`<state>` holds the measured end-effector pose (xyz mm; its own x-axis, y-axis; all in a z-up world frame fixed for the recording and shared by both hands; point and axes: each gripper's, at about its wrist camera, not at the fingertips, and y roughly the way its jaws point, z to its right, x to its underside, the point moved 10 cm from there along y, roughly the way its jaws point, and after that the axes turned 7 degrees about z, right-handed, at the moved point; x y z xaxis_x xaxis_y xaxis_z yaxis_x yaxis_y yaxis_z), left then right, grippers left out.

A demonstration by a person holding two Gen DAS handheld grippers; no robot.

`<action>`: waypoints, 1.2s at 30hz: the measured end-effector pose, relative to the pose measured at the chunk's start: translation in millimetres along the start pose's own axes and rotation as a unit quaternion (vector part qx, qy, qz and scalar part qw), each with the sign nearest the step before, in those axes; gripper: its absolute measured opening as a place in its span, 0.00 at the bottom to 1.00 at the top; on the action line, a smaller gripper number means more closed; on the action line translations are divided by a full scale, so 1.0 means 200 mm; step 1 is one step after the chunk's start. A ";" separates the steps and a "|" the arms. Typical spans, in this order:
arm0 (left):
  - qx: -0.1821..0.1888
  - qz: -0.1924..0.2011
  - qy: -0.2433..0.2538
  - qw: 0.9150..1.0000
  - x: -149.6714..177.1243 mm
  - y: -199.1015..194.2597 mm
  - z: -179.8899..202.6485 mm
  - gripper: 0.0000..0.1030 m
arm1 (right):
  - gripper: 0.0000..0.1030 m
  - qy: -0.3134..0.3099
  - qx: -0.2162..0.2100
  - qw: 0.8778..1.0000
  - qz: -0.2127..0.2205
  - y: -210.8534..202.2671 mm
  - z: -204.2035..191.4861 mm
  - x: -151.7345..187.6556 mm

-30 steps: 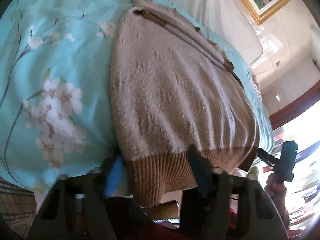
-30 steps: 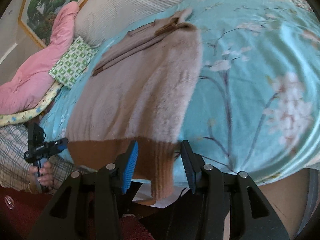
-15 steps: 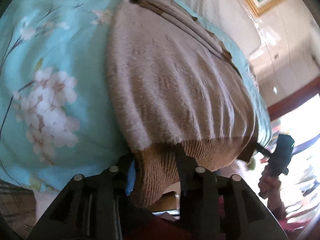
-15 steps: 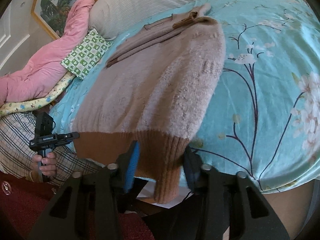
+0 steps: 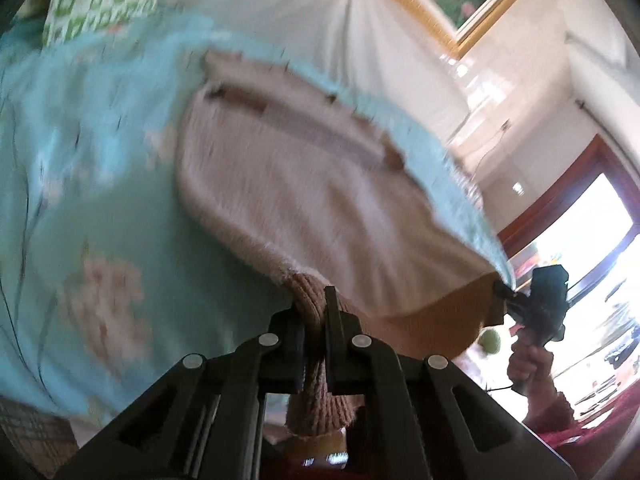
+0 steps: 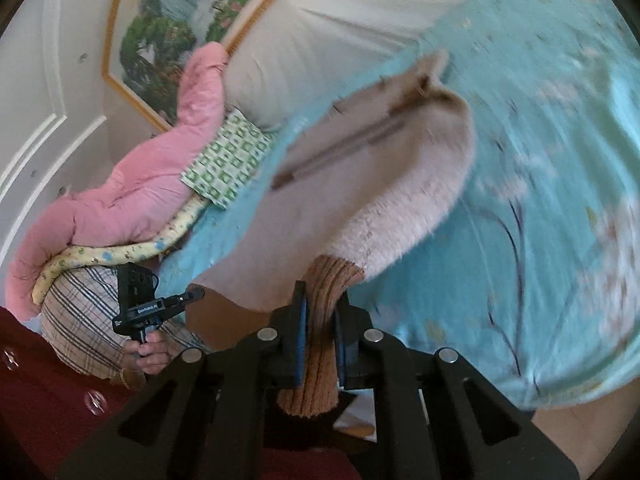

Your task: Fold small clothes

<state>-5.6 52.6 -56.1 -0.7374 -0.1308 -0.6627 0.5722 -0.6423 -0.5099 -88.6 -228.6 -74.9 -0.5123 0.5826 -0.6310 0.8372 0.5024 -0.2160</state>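
Turquoise floral bedspread (image 5: 72, 184) under 1 beige sweater (image 5: 304, 208), long axis running from the near edge toward the white headboard (image 5: 304, 12). Left gripper (image 5: 314, 320) is clamped on its ribbed hem.

Right view: 1 pink quilt (image 6: 132, 192) at the far-left corner; right gripper (image 6: 320, 320), jaws closing, pinches the hem.

Daylight fills both views. In the left wrist view a window (image 5: 592, 256) at the right edge is blown out to white, with glare washing the wall (image 5: 516, 92) above it. Motion blur smears the blue bedspread (image 5: 80, 184) and the sweater (image 5: 312, 200), erasing the floral print's outlines. In the right wrist view the bedspread is streaked too, while the painting (image 6: 176, 20) stays fairly sharp. Fisheye distortion bends everything, with dark vignetting at the corners.
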 end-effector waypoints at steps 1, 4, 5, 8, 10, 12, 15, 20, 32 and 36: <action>0.006 0.012 0.002 1.000 -0.06 -0.01 0.02 0.04 | 0.12 -0.003 -0.005 1.000 0.009 0.01 -0.02 -0.05; 0.019 0.047 0.011 0.999 -0.25 0.00 0.05 0.04 | 0.12 -0.001 -0.019 0.999 0.043 0.07 -0.07 -0.24; 0.020 0.063 0.013 0.998 -0.33 0.01 0.05 0.04 | 0.12 -0.003 -0.018 0.999 0.048 0.08 -0.07 -0.28; 0.021 0.098 0.011 0.995 -0.56 0.06 0.03 0.04 | 0.12 -0.008 -0.010 0.998 0.065 0.19 -0.06 -0.48; 0.015 0.115 0.017 0.993 -0.72 0.12 0.01 0.04 | 0.12 -0.010 0.004 0.997 0.071 0.26 -0.04 -0.59; 0.008 0.127 0.021 0.992 -0.85 0.18 -0.01 0.04 | 0.12 -0.011 0.021 0.997 0.078 0.35 -0.01 -0.73; -0.004 0.138 0.021 0.990 -1.07 0.31 -0.06 0.04 | 0.12 -0.001 0.049 0.995 0.084 0.50 0.08 -0.93; -0.020 0.129 0.007 0.991 -1.36 0.62 -0.19 0.04 | 0.12 0.002 0.078 0.994 0.082 0.74 0.20 -1.18; -0.095 0.058 -0.038 0.993 -1.55 1.30 -0.63 0.04 | 0.12 -0.003 0.201 0.978 0.050 1.19 0.68 -1.36; -0.114 0.033 -0.029 0.993 -1.49 1.44 -0.71 0.05 | 0.13 0.010 0.223 0.974 0.033 1.26 0.79 -1.32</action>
<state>429.4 13.9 -82.7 -0.7113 -0.2141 -0.6695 0.6812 -0.4448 -0.5815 289.2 -357.3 -81.0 -0.4549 0.6185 -0.6407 0.8660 0.1394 -0.4802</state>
